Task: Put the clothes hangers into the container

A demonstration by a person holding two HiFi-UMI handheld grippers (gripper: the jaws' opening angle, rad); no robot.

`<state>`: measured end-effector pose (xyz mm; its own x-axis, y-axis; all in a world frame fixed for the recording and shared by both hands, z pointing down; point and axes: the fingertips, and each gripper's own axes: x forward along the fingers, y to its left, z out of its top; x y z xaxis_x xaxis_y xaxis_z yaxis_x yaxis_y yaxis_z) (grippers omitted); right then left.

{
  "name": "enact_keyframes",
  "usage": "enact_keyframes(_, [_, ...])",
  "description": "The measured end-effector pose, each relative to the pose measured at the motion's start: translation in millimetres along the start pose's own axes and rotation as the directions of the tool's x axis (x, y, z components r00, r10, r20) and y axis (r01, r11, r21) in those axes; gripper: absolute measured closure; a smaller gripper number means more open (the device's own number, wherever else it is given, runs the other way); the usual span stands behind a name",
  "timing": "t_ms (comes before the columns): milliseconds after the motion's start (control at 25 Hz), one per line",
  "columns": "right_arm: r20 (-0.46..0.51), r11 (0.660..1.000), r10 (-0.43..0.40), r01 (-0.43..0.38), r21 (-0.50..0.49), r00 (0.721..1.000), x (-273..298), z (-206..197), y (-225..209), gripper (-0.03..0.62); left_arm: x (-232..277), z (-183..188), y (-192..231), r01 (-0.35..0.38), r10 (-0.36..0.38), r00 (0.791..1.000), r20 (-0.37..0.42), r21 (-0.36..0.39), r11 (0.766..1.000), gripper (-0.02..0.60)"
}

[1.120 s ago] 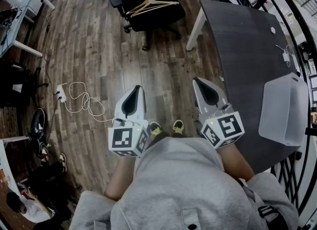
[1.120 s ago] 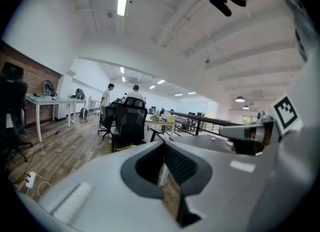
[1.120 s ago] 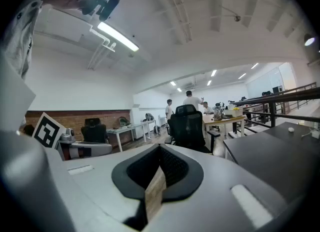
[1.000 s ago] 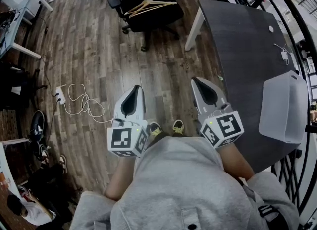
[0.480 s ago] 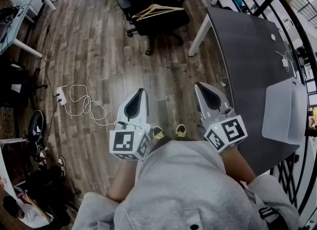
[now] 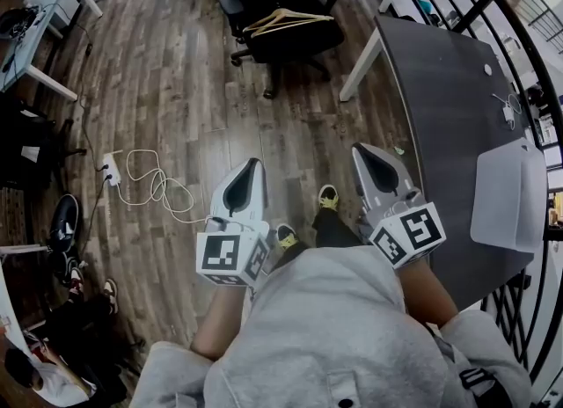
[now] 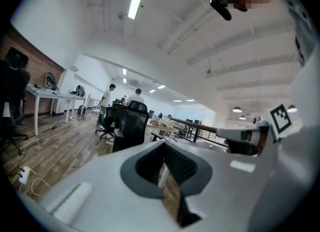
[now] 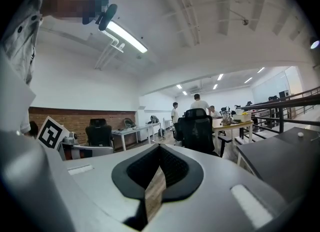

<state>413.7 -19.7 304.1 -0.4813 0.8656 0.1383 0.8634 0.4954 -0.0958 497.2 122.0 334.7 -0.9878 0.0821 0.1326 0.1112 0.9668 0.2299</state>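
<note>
Left gripper: the white two-jaw left gripper [image 6: 255, 163] was held near level above the floor, jaws clenched together with nothing between them.
Right gripper: the white two-jaw right gripper [image 6: 357, 148] was beside it, likewise closed and empty.
Hangers: the pale wooden clothes hangers [image 6: 286, 19] lay on the seat of a black office chair [image 6: 299, 41], well ahead of both grippers.
Container: the translucent white plastic container [image 6: 508, 195] sat on the dark grey table [image 6: 440, 90], to the right of the right gripper and apart from it.
Floor: brown wood-plank floor [image 6: 176, 90]; a coiled white cable [image 6: 149, 182] lay left of the left gripper.
Person: a yellow-and-black shoe [image 6: 327, 195] showed between the grippers.
</note>
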Motion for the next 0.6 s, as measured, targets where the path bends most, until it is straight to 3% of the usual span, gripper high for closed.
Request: enact_keyframes(600, [0.022,0.999,0.026,-0.026,-0.031,0.999,22.8,-0.9,4.5,0.594,1.9,1.0,19.3,-0.007,0.007,1.0,0.024,0.011,1.0,0.569])
